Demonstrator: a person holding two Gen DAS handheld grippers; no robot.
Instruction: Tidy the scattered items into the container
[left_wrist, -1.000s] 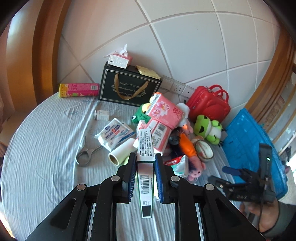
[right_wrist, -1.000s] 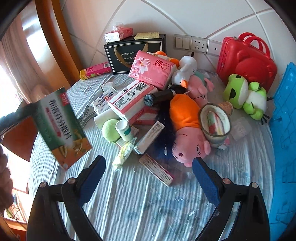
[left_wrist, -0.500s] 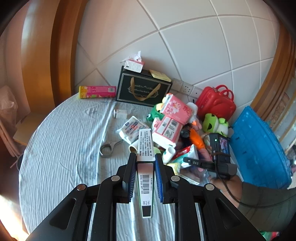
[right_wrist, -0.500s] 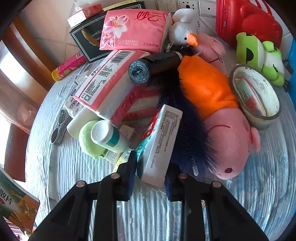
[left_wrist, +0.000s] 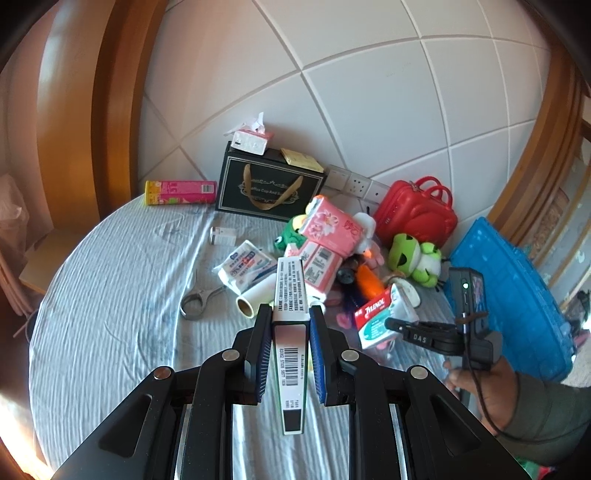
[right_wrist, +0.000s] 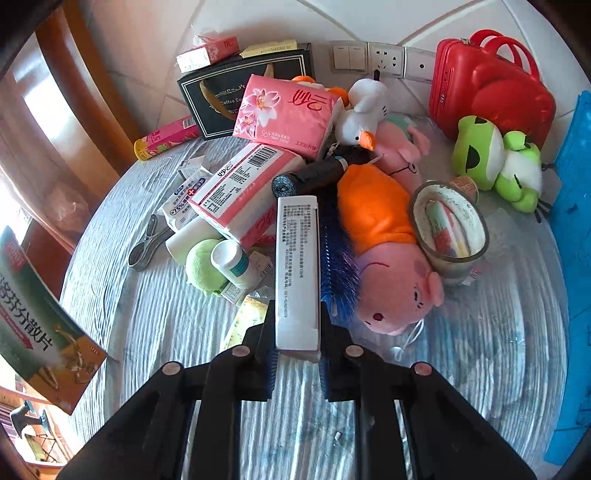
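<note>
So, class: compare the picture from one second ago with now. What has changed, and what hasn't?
The right tool, open a second ago, dropped to the pile, shut on the Tylenol box and lifted it. The left tool kept gripping its barcode box and pulled back. The pile otherwise looks unmoved.

Table layout, items heaped toward the wall side.

Gift bag (left_wrist: 267, 190) standing against the wall, tissue box (left_wrist: 251, 137) sitting on it; suitcase (left_wrist: 415, 218) lying to its right; crate (left_wrist: 517, 295) lying at the table's right edge (frog plush (left_wrist: 415, 258) sitting between them); scissors (left_wrist: 197, 301) lying left of the heap.
</note>
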